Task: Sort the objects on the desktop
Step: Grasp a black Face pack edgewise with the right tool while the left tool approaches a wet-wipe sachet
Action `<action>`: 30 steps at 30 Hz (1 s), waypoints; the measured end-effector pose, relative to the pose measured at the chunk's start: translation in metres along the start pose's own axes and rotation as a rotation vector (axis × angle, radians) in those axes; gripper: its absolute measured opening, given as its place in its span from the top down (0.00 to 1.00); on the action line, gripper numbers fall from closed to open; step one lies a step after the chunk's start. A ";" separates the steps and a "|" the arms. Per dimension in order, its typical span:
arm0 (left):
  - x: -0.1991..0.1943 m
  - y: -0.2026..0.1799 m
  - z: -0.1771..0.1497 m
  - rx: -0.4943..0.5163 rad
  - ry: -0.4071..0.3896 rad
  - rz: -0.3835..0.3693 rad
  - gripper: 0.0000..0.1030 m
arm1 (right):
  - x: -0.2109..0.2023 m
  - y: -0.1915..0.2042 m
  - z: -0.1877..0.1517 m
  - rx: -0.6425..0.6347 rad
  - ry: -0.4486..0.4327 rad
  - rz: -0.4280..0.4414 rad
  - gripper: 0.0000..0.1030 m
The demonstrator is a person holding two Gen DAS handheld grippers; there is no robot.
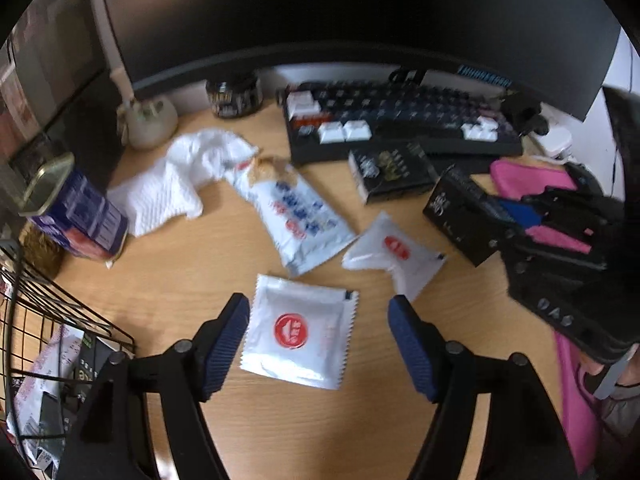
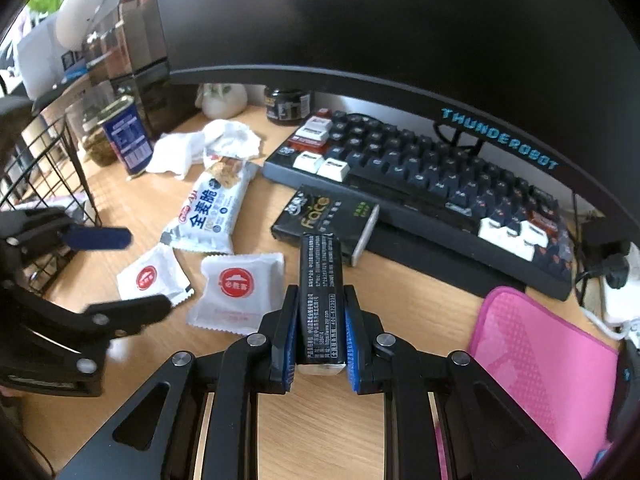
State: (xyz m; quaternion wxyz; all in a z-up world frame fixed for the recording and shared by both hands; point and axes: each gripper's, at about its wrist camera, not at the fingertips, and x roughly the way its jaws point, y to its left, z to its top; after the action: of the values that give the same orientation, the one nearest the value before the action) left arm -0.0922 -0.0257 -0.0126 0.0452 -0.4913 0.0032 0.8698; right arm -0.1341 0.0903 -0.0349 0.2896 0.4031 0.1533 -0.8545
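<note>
My left gripper (image 1: 319, 301) stands open over the wooden desk, with a white sachet with a red logo (image 1: 298, 330) lying flat between its fingers, untouched. The same sachet (image 2: 150, 276) shows in the right wrist view. A second sachet (image 1: 394, 254) lies to its right, and a white and blue snack bag (image 1: 298, 216) and a crumpled tissue (image 1: 180, 184) lie behind. My right gripper (image 2: 321, 292) is shut on a slim black box (image 2: 318, 264), held lengthwise just above the desk. Another black box (image 2: 324, 216) rests against the keyboard (image 2: 420, 176).
A black wire basket (image 1: 60, 320) holding packets stands at the left edge, with a blue tin (image 1: 76, 208) behind it. A dark monitor (image 2: 360, 20) spans the back, with a jar (image 2: 288, 106) under it. A pink mat (image 2: 540, 352) lies at the right.
</note>
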 end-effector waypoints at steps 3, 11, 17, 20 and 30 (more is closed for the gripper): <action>0.000 -0.011 0.008 0.008 -0.001 -0.051 0.27 | -0.006 -0.006 -0.002 0.012 -0.009 0.001 0.82; 0.020 -0.005 0.000 0.040 0.048 0.057 0.27 | -0.005 -0.017 -0.014 0.031 -0.005 -0.001 0.82; 0.031 0.013 -0.007 0.022 0.062 0.071 0.27 | -0.007 -0.011 -0.015 0.022 -0.013 0.023 0.82; 0.032 0.016 -0.009 0.019 0.066 0.050 0.26 | -0.006 -0.010 -0.016 0.022 -0.010 0.026 0.82; 0.025 -0.001 -0.010 0.091 0.048 0.023 0.88 | -0.003 -0.012 -0.017 0.031 -0.010 0.032 0.82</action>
State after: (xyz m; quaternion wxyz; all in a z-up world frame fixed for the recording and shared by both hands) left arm -0.0966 -0.0232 -0.0394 0.0575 -0.5093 0.0493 0.8572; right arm -0.1296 0.1091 -0.0425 0.2976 0.4059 0.1321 -0.8540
